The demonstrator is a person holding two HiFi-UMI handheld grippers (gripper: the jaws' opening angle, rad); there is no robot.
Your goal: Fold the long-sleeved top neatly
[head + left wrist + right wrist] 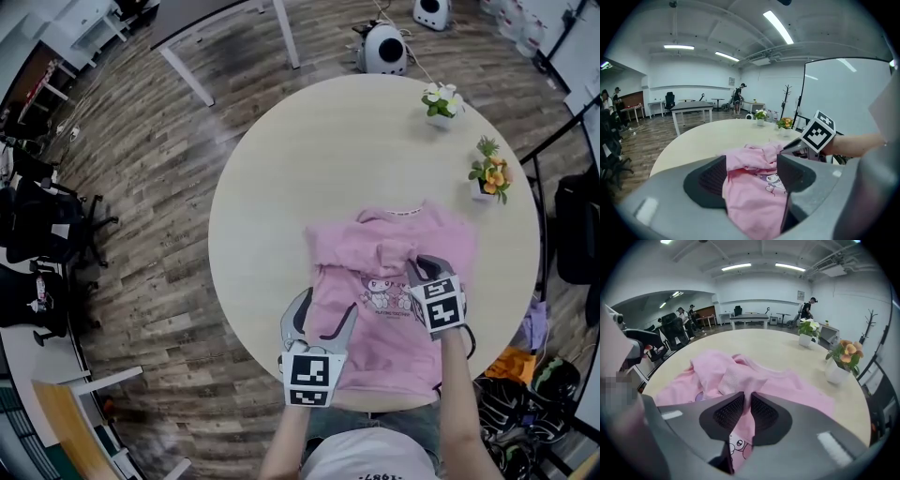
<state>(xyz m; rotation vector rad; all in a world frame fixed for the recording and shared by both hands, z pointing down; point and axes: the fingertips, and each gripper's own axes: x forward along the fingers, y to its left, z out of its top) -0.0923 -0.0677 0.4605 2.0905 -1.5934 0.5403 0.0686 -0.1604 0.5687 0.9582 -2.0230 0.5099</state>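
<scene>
Both sleeves seem tucked across the top, but body folds remain; right gripper pinches the cloth, left gripper gapes apart.

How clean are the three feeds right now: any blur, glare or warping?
Head view: evenly lit, the top sharp, floor lines bending near the edges. Left gripper view: heavy fisheye, dark corners, bright ceiling lights. Right gripper view: same warping, no glare on the top.

A round beige worktop stands on a wood-plank floor. Black office chairs sit at the left, a white table farther off. Strip lights line the white ceiling.
</scene>
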